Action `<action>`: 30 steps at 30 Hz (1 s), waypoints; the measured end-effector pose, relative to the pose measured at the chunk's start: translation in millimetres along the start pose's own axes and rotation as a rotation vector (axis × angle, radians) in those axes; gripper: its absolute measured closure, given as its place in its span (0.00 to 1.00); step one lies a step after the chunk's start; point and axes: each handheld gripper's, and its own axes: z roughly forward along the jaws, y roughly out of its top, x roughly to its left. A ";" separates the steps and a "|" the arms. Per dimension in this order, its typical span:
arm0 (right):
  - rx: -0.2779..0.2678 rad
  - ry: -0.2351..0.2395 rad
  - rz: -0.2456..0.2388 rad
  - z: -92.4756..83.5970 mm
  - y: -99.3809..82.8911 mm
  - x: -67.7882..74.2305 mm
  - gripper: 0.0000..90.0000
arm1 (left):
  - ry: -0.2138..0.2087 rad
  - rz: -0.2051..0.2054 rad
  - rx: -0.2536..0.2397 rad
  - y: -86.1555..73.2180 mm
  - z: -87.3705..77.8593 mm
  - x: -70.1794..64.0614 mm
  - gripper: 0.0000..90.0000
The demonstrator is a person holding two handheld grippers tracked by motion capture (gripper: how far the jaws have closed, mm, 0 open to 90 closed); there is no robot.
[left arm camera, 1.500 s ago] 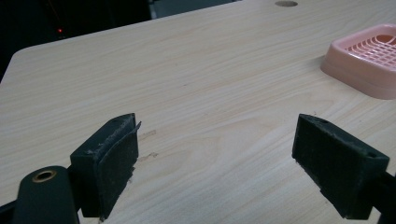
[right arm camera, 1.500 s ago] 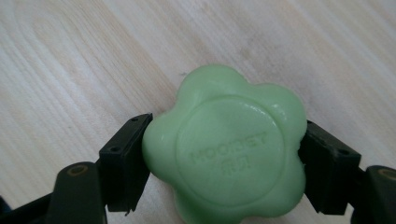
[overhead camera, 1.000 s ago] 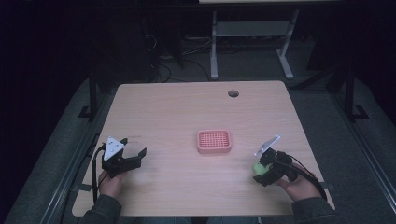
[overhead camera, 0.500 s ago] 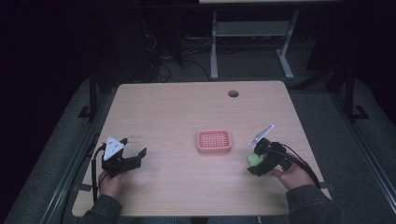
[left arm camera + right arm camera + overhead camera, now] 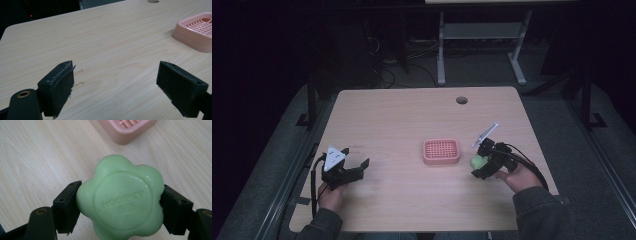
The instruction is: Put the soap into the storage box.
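Observation:
A green flower-shaped soap (image 5: 121, 200) sits clamped between the two black jaws of my right gripper (image 5: 120, 205). From above, the soap (image 5: 477, 161) and right gripper (image 5: 480, 163) hover just right of a pink slotted soap dish (image 5: 441, 151) in the middle of the table. The dish's near corner (image 5: 125, 131) lies just beyond the soap. My left gripper (image 5: 357, 167) rests at the table's left front, open, with bare wood between its pads (image 5: 60, 86). The dish (image 5: 197, 31) appears at the far right of the left gripper view.
The light wooden table (image 5: 402, 120) has a round cable hole (image 5: 461, 100) near its back right. Dark floor, cables and a metal frame (image 5: 482, 35) lie behind the table. A person's hands and sleeves come in from the bottom edge.
My right gripper has carried the green soap left and forward, closer to the pink dish. The left gripper has stayed in place.

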 end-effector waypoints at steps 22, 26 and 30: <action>0.009 -0.006 -0.043 -0.3 30.9 -4.0 0.29 | -0.001 -0.005 -0.003 0.1 0.1 0.1 0.16; 0.010 -0.007 -0.050 -0.9 35.9 -4.5 0.29 | 0.000 -0.005 -0.006 0.1 0.0 0.1 0.16; 0.007 0.000 -0.054 -0.7 40.0 -4.4 0.29 | -0.002 -0.004 -0.005 0.2 -0.2 0.2 0.16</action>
